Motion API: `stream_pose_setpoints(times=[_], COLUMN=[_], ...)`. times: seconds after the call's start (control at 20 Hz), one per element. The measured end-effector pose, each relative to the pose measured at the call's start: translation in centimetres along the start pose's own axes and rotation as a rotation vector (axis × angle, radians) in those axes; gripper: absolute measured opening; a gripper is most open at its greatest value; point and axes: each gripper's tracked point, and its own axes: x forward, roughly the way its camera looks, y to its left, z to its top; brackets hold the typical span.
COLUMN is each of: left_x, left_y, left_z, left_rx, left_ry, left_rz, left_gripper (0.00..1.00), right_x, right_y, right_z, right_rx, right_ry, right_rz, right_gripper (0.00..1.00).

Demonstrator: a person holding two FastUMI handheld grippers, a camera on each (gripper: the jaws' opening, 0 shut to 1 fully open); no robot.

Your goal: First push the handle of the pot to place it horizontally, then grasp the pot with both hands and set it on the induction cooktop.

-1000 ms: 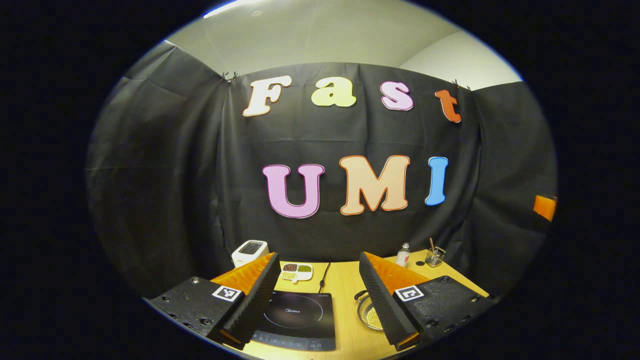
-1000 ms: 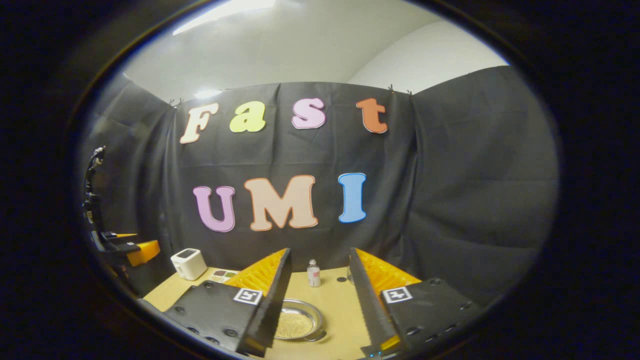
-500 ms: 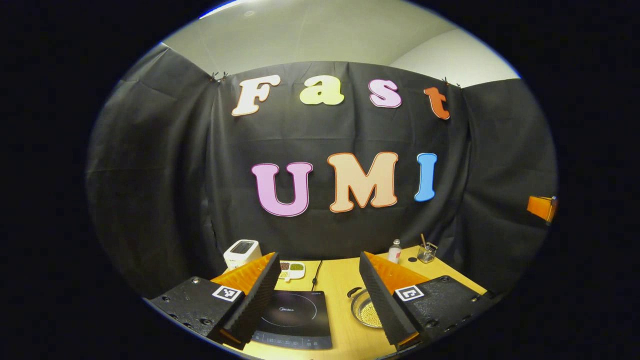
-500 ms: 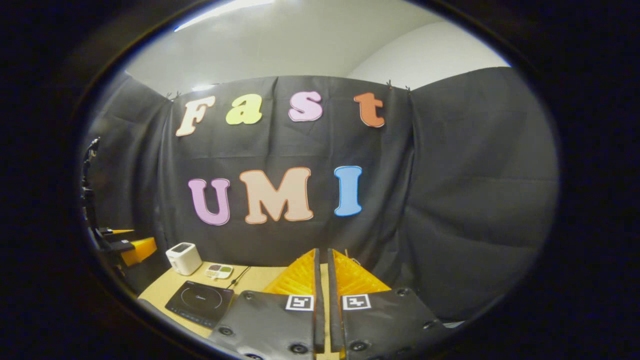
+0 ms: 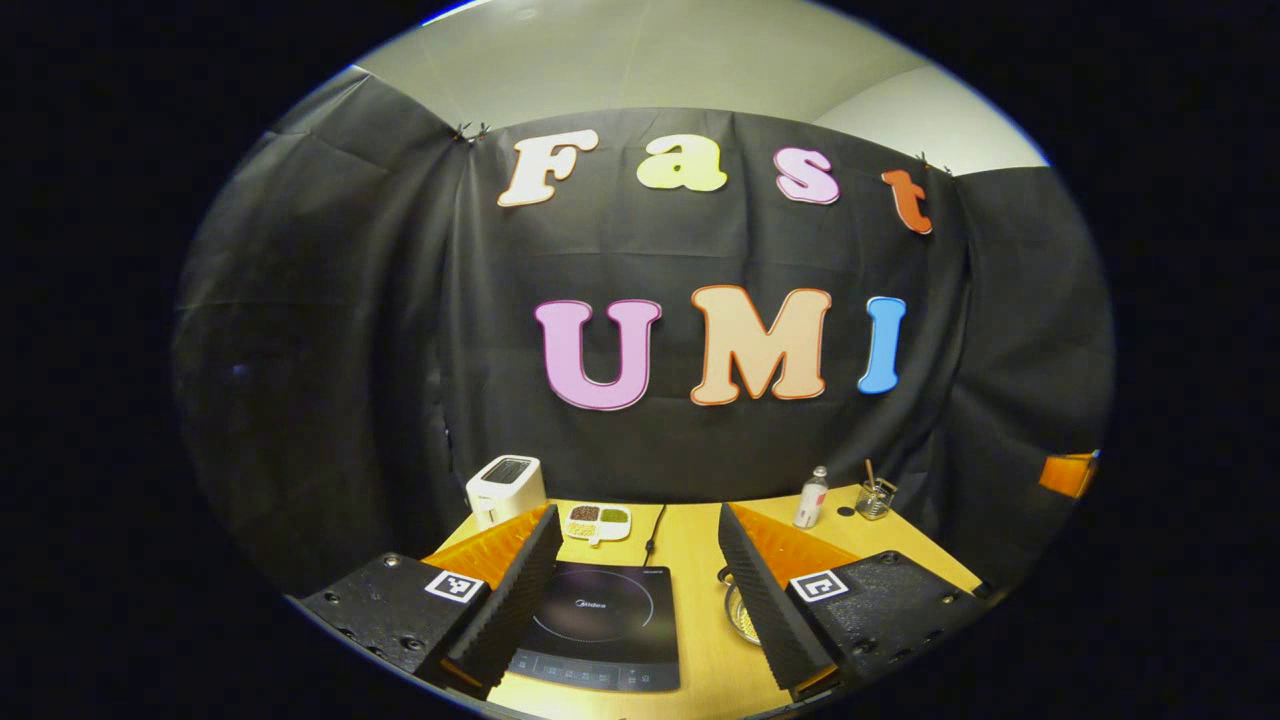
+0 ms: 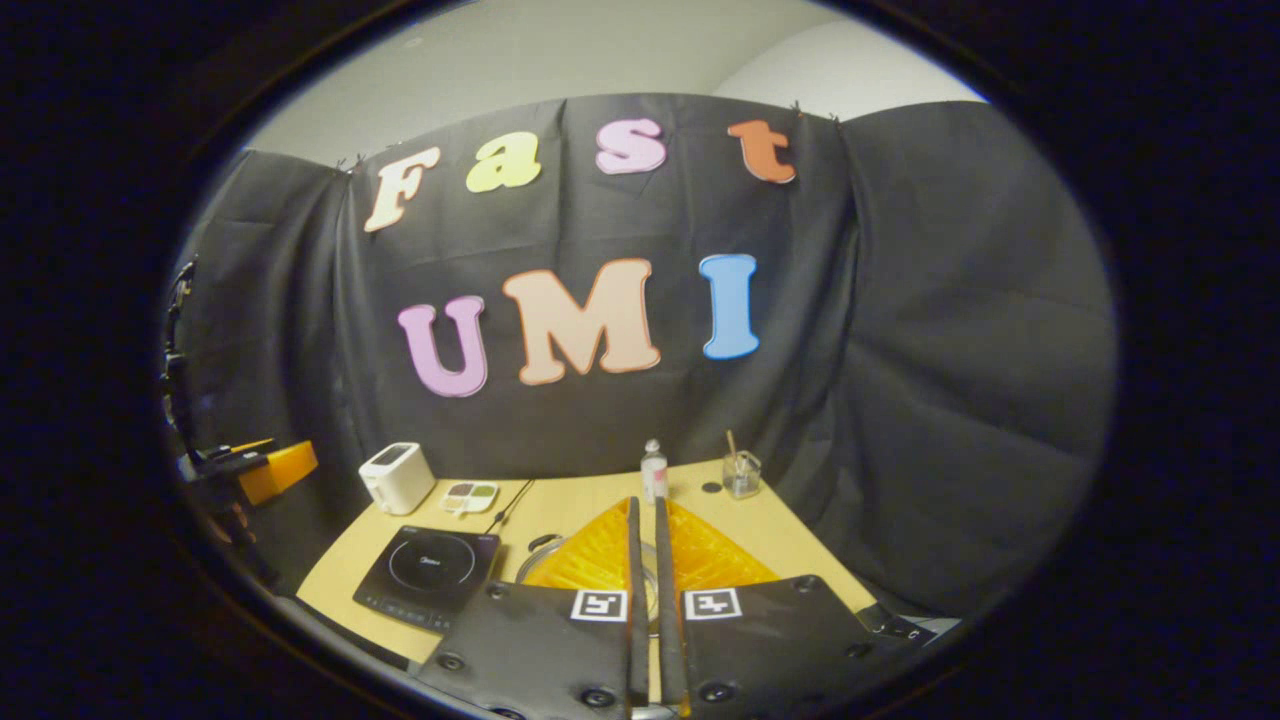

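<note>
In the left gripper view the black induction cooktop (image 5: 600,625) lies on the wooden table between my fingers. The steel pot (image 5: 740,612), with pale grains in it, sits right of the cooktop, mostly hidden behind my right finger. My left gripper (image 5: 640,515) is open, above the table's near edge, holding nothing. In the right gripper view my right gripper (image 6: 645,505) is shut with nothing between its fingers, and its orange fingers cover most of the pot (image 6: 533,560). A small loop handle (image 6: 546,541) shows at the pot's far left rim. The cooktop (image 6: 425,567) lies left of it.
A white toaster (image 5: 505,488) and a divided dish of beans (image 5: 597,521) stand behind the cooktop. A small bottle (image 5: 812,497) and a glass with sticks (image 5: 875,497) stand at the back right. The left gripper (image 6: 265,465) shows at the far left of the right gripper view.
My right gripper went from open to shut, then tipped so more of the table, the cooktop and the pot's rim came into view. My left gripper stayed open and shifted only slightly.
</note>
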Motion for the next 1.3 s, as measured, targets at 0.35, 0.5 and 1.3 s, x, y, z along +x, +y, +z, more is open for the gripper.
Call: stream_pose_setpoints(times=[0.35, 0.5, 1.3], left_x=[1.0, 1.8, 5.2], left_y=[3.3, 3.0, 0.6], left_z=[-0.2, -0.5, -2.3], left_rx=[0.069, 0.078, 0.057], left_ry=[0.006, 0.009, 0.062], left_rz=[0.129, 0.148, 0.236], left_gripper=[0.92, 0.92, 0.94], right_x=[4.2, 5.6, 10.3], right_y=[3.0, 3.3, -0.3], right_z=[-9.2, -13.6, -30.6], right_rx=[0.055, 0.068, 0.042], right_ry=[0.271, 0.408, 1.083], right_rz=[0.137, 0.173, 0.204], right_gripper=[0.07, 0.07, 0.07])
